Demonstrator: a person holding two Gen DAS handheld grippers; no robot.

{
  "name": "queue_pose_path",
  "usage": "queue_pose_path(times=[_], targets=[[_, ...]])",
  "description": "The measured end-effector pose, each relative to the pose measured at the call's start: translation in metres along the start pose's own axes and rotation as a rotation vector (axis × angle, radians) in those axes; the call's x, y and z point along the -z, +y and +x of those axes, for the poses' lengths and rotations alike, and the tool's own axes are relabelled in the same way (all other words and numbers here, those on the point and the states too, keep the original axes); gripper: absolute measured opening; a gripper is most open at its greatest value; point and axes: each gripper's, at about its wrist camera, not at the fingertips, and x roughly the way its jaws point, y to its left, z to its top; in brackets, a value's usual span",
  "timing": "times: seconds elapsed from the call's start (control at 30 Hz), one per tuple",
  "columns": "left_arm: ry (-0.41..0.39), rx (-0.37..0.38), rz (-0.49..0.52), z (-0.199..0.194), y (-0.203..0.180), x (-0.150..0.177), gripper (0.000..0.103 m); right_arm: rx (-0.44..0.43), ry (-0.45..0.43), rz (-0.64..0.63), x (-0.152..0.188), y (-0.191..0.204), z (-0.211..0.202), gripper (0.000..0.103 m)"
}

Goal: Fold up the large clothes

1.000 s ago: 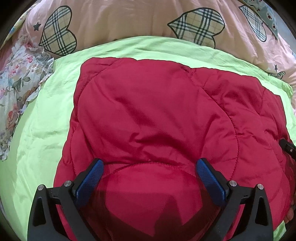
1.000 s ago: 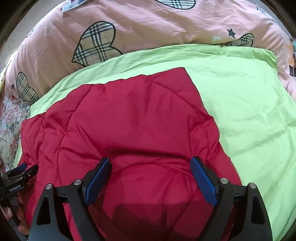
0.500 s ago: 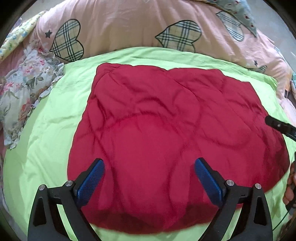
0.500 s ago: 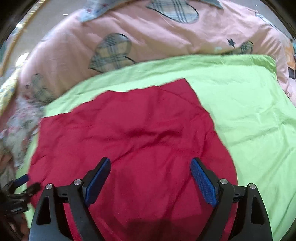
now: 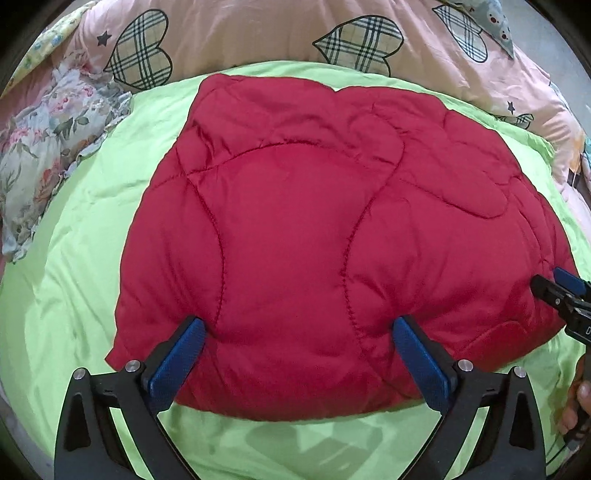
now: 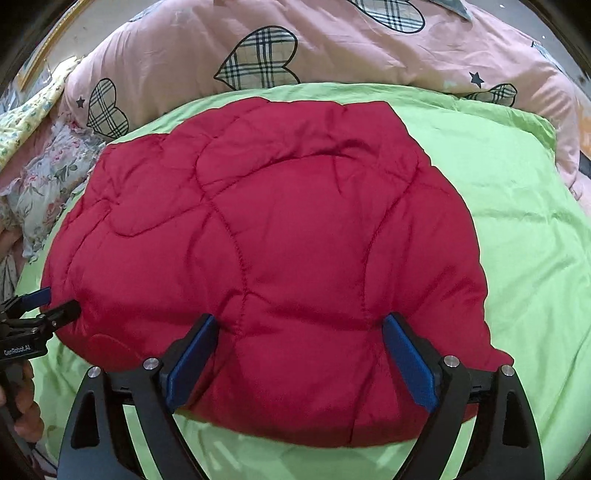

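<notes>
A red quilted jacket (image 5: 314,221) (image 6: 277,240) lies folded in a puffy, rounded shape on a lime green sheet (image 5: 74,277) (image 6: 517,221). My left gripper (image 5: 297,325) hangs open over the jacket's near left edge, its blue pads wide apart and gripping nothing. My right gripper (image 6: 300,320) hovers over the near right edge; its jaws are opening and the cloth only lies beneath them. Each gripper shows at the edge of the other's view: the right gripper (image 5: 565,295) and the left gripper (image 6: 37,310), each with a hand behind it.
A pink quilt with plaid hearts (image 5: 258,33) (image 6: 166,55) is bunched along the far side of the bed. A floral ruffled cloth (image 5: 37,147) (image 6: 48,173) lies at the left. Green sheet shows on all sides of the jacket.
Both grippers have drawn back from the jacket toward its near edge. The whole folded jacket and the sheet in front of it now show.
</notes>
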Motion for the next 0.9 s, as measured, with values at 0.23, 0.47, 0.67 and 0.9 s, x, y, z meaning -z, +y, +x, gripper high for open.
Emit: queue_pose_path(times=[0.23, 0.47, 0.67, 0.9], targets=[[0.005, -0.02, -0.004, -0.01, -0.003, 0.005, 0.102, -0.029, -0.002, 0.015, 0.004, 0.004, -0.018, 0.092], [-0.014, -0.077, 0.0, -0.049, -0.005, 0.031, 0.102, -0.066, -0.044, -0.056, 0.027, 0.02, -0.073, 0.094], [-0.036, -0.164, 0.04, -0.085, -0.015, 0.06, 0.102, -0.077, -0.027, -0.114, 0.053, 0.029, -0.102, 0.095], [-0.058, -0.18, 0.066, -0.107, -0.025, 0.069, 0.102, -0.058, -0.011, -0.172, 0.076, 0.041, -0.118, 0.095]])
